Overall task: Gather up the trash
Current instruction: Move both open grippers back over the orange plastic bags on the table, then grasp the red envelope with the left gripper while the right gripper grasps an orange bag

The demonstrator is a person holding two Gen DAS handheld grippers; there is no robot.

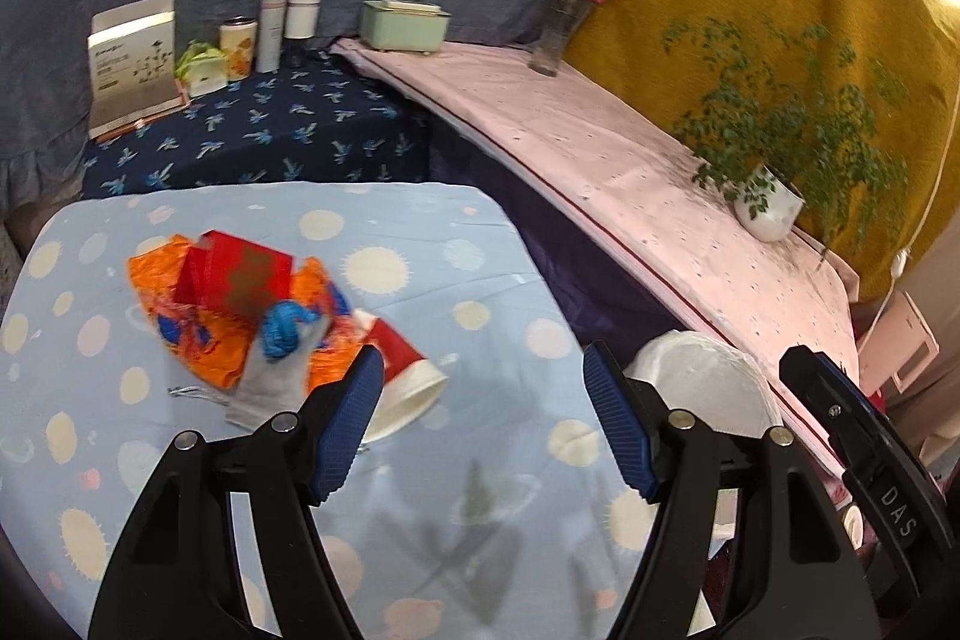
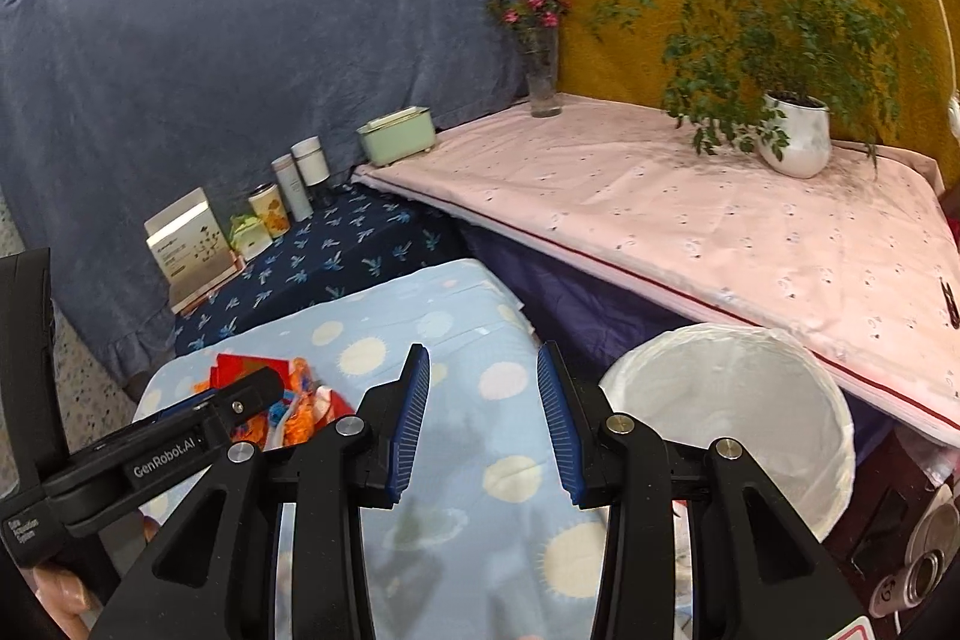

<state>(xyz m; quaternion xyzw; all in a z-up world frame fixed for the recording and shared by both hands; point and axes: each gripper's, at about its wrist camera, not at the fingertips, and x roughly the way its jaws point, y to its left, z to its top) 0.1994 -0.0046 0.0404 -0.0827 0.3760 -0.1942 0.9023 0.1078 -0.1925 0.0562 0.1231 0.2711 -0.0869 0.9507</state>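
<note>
Both claws empty, trash piled at left of the tabletop, bin at its right edge.

My left claw (image 1: 483,421) stands open with nothing between its pads; my right claw (image 2: 483,421) is open narrower, also empty. The paper cup (image 1: 408,388) lies on its side just beside the left pad, touching the orange wrapper (image 1: 204,334), red box (image 1: 240,274) and glove (image 1: 282,358). I judge a careless approach could roll the cup off the tabletop (image 1: 510,280), or pinch the loose cloth. The bin (image 2: 738,406) is light-looking; my right claw could tip it.
</note>
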